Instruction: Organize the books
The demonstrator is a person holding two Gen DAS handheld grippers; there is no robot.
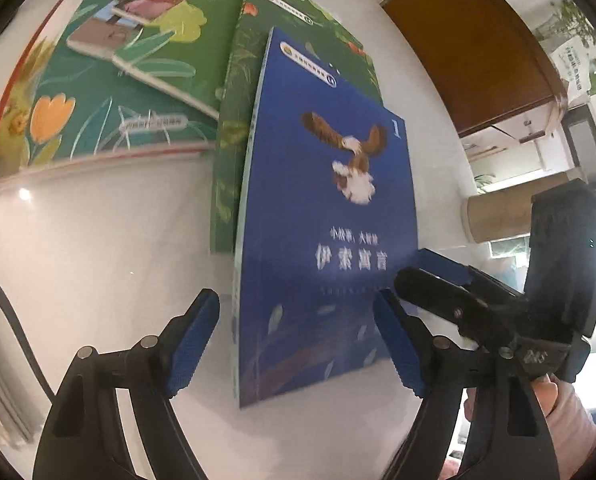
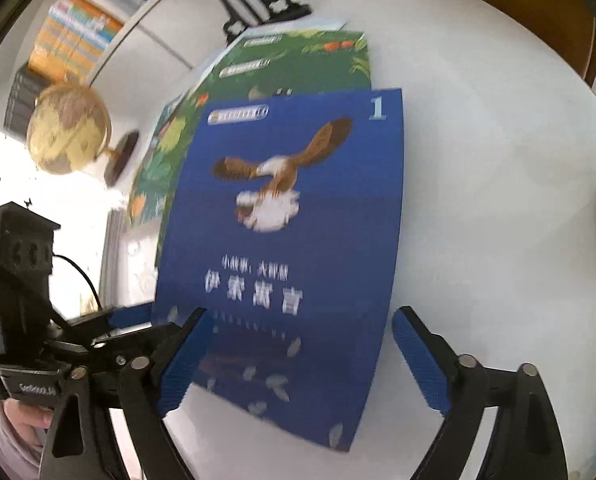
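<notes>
Both tongs gape around the blue book; only the right view shows a globe.

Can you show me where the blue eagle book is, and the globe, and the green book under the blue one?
blue eagle book (image 2: 281, 240), right wrist view, on the middle of its cover just below the eagle.
globe (image 2: 67, 128), right wrist view, on the ball's middle.
green book (image 1: 233, 128), left wrist view, on its uncovered left strip.

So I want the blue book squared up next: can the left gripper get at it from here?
Probably yes: the left gripper is open astride the blue book, whose near end lies bare.
</notes>
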